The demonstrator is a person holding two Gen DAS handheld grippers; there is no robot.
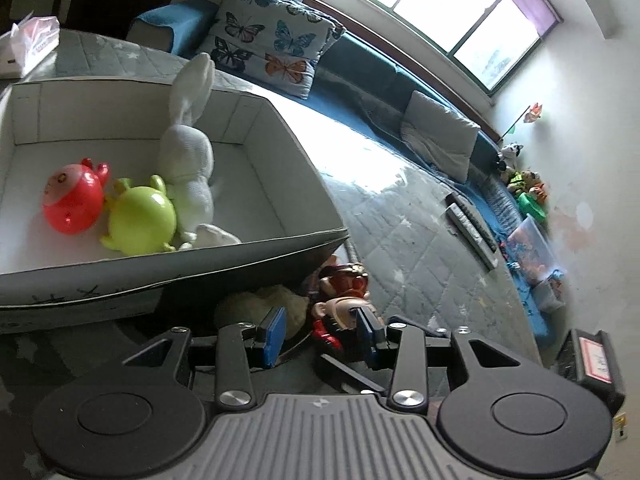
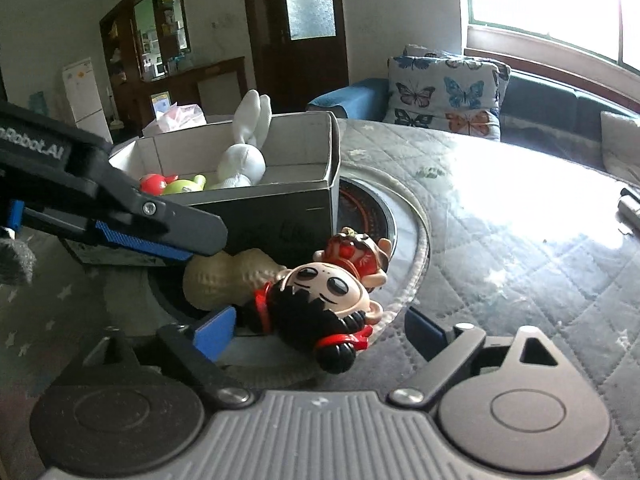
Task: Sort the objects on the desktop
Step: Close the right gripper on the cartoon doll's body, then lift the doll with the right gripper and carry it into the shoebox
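A grey box (image 1: 256, 128) holds a white rabbit plush (image 1: 188, 160), a red round toy (image 1: 74, 200) and a yellow-green round toy (image 1: 142, 222). Just outside the box lie a beige peanut toy (image 2: 228, 276), a black-haired doll (image 2: 320, 300) and a red figure (image 2: 358, 254). My left gripper (image 1: 320, 330) is open, its jaws either side of the gap between peanut (image 1: 260, 304) and doll (image 1: 344, 312). My right gripper (image 2: 320, 334) is open, its jaws wide around the doll's head. The left gripper's finger (image 2: 160, 236) shows above the peanut in the right wrist view.
The quilted grey table cover (image 2: 500, 248) has a round dark inset (image 2: 364, 208) under the toys. Two remotes (image 1: 472, 228) lie on the cover. A butterfly pillow (image 2: 444, 92), a blue sofa and a tissue pack (image 1: 32, 40) stand beyond.
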